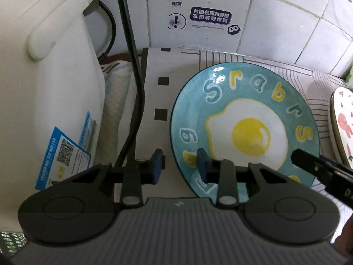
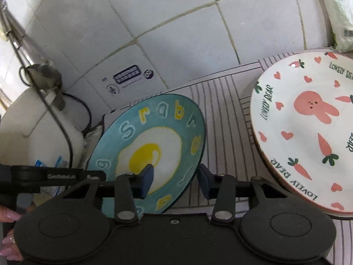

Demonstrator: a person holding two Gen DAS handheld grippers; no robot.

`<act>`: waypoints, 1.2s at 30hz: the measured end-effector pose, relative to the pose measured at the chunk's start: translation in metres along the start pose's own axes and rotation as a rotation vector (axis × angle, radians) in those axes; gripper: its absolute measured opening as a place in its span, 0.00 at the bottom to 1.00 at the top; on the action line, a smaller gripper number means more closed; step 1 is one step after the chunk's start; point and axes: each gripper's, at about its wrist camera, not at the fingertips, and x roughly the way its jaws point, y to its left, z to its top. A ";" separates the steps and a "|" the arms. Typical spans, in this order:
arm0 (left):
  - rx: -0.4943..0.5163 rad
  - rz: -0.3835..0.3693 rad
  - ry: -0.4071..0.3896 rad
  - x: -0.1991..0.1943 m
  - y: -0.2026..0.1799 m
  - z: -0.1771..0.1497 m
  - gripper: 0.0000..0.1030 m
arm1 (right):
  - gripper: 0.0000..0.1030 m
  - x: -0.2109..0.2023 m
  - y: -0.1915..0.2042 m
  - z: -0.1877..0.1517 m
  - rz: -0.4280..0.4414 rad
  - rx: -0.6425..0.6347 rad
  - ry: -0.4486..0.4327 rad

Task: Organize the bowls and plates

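Observation:
A teal plate (image 1: 242,101) painted with a fried egg and letters lies on a striped cloth. My left gripper (image 1: 179,165) straddles its left rim, one pad outside the plate and one over its bottom. A gap shows at both pads. In the right wrist view the same teal plate (image 2: 154,132) has its right rim between the pads of my right gripper (image 2: 175,180). The left pad hangs over the egg, the right pad stands just outside the rim, and a gap is still visible. A white plate (image 2: 308,121) with a pink rabbit and carrots lies to the right.
A tall white appliance (image 1: 55,88) stands close on the left, with a black cable (image 1: 132,66) running down beside it. The tiled wall (image 2: 154,33) is right behind the plates. A green and white package (image 2: 339,15) sits at the back right. A hand (image 2: 8,218) shows at the bottom left.

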 end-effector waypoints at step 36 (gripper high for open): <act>0.199 -0.200 -0.135 -0.094 -0.075 0.004 0.24 | 0.21 -0.109 -0.020 0.041 -0.031 -0.126 -0.052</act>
